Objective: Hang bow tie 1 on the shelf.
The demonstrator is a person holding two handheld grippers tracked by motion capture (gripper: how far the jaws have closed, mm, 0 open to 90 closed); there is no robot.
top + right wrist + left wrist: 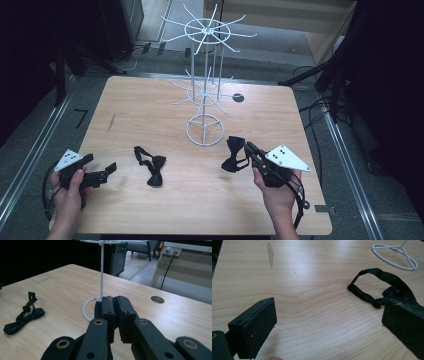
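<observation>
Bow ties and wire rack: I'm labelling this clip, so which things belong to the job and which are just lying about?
In the job:
- bow tie clamped in the right hand-held gripper
- white wire rack
- second bow tie, near the open left hand-held gripper

Lying about:
- cables on the floor

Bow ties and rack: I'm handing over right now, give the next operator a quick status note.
Right gripper: shut on a bow tie, held near the rack's base ring.
Left gripper: open, holding nothing, low over the table at its left.
Second bow tie: lying flat on the table between the two grippers.
White wire rack: upright, no tie on any hook.
Done: one tie picked up.
Left: probably hang it on a hook, then the second one.
</observation>
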